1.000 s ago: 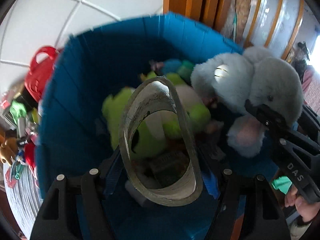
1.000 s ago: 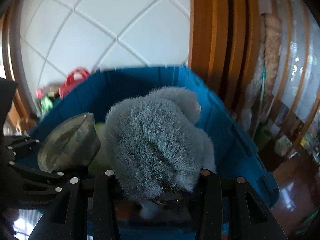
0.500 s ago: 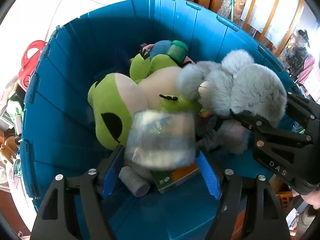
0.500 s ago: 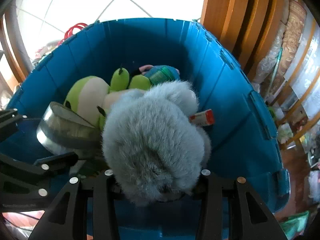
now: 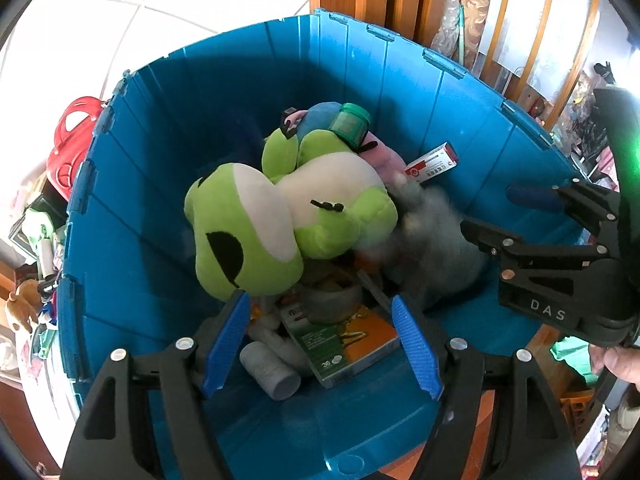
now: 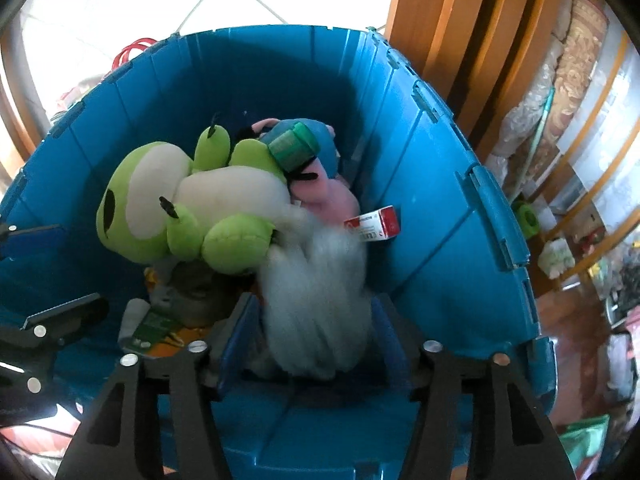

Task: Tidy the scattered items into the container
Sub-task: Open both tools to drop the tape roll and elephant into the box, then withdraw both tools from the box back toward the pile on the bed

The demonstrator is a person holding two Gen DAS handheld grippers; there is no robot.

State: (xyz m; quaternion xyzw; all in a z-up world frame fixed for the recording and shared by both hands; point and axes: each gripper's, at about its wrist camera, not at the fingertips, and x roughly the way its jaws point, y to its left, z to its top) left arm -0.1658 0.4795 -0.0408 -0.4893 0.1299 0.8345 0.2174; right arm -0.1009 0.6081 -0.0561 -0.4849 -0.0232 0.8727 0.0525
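A deep blue bin [image 5: 132,240] [image 6: 448,216] holds a green plush frog [image 5: 256,220] [image 6: 192,208], a green jar [image 5: 350,124], a red-white box [image 5: 432,164] and an orange-green box [image 5: 344,340]. A tape roll [image 5: 328,296] lies on the pile under the frog. A grey plush [image 5: 436,248] [image 6: 316,300], blurred, drops in between my right gripper's spread fingers. My left gripper [image 5: 320,344] is open and empty above the bin's near side. My right gripper [image 6: 312,344] [image 5: 516,216] is open over the bin's right side.
A red basket [image 5: 72,140] and small toys [image 5: 36,248] lie on the floor left of the bin. Wooden posts [image 6: 448,40] and cluttered shelves [image 6: 568,200] stand behind and right of it. White tiled floor [image 5: 120,8] lies beyond.
My left gripper opened and the tape roll fell into the bin. My right gripper opened and the grey plush is falling in. Both grippers rose to look down into the bin.
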